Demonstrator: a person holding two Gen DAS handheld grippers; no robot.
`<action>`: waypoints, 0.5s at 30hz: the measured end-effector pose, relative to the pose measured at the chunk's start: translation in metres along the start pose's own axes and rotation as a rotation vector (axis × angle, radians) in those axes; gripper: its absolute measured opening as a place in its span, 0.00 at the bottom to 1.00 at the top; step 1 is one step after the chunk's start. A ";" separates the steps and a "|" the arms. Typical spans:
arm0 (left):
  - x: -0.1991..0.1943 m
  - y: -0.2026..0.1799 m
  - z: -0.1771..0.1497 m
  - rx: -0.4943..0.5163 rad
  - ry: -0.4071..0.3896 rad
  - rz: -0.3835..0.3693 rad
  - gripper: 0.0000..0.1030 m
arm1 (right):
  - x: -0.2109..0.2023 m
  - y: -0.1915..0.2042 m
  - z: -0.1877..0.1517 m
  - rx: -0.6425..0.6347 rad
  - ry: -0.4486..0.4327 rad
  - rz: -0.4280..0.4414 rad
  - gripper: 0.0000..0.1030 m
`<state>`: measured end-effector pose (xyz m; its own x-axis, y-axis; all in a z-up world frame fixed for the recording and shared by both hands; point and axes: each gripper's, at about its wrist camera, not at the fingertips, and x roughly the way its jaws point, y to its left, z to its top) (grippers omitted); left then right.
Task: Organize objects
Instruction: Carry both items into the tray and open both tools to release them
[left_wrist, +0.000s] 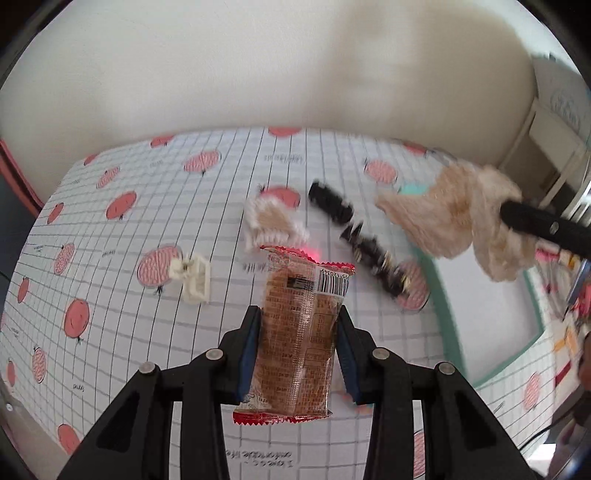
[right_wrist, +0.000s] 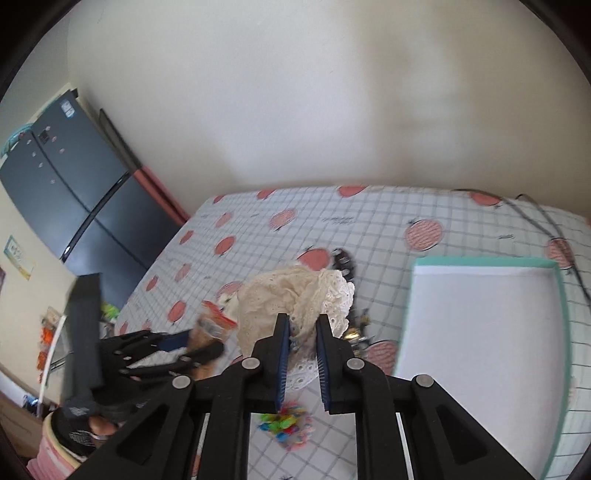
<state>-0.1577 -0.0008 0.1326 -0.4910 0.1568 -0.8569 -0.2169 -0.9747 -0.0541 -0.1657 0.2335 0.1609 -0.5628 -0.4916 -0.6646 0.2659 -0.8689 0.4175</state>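
Left wrist view, nearest first: left claw (left_wrist: 298, 339) pinches a snack pack (left_wrist: 301, 332) upright btwn its blue pads, lifted off the table (left_wrist: 110, 332). Just past it on the cloth lie a white clip (left_wrist: 194, 278) to the left, a fuzzy clip (left_wrist: 271, 221) straight ahead, and a black strap-like item (left_wrist: 364, 240) to the right, blurred, can't tell exactly what. Further right the right claw carries a lace cloth (left_wrist: 461, 218) in the air, near the teal-edged tray (left_wrist: 443, 317). Right wrist view: right claw (right_wrist: 303, 343) is pressed together on the lace cloth (right_wrist: 295, 299), which bunches up ahead of the pads; a small colourful item (right_wrist: 284, 428) sits on the table under the claw, too blurred to name. Tray (right_wrist: 559, 295) lies to the right w/ white floor bare as far as seen, so prob. nothing is sorted in yet: two items in hand, at least four left on the table. Room: tray is wide and shallow, rim low, easy drop-in from above. Air over the table is open to the wall at the back. Both claws sit close together, so watch for a bump if both head to the tray at once. A cable (right_wrist: 543, 221) runs past the tray's far corner.
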 end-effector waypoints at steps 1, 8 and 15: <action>-0.001 -0.001 0.005 -0.011 -0.011 -0.006 0.39 | -0.003 -0.003 0.001 0.004 -0.007 -0.012 0.14; 0.003 -0.041 0.037 0.013 -0.021 -0.075 0.39 | -0.021 -0.045 0.008 0.066 -0.054 -0.139 0.14; 0.026 -0.103 0.067 0.086 -0.007 -0.152 0.39 | -0.038 -0.099 0.009 0.126 -0.099 -0.309 0.14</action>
<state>-0.2050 0.1140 0.1501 -0.4531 0.3029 -0.8384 -0.3602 -0.9225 -0.1386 -0.1778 0.3384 0.1504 -0.6764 -0.1929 -0.7109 -0.0246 -0.9587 0.2835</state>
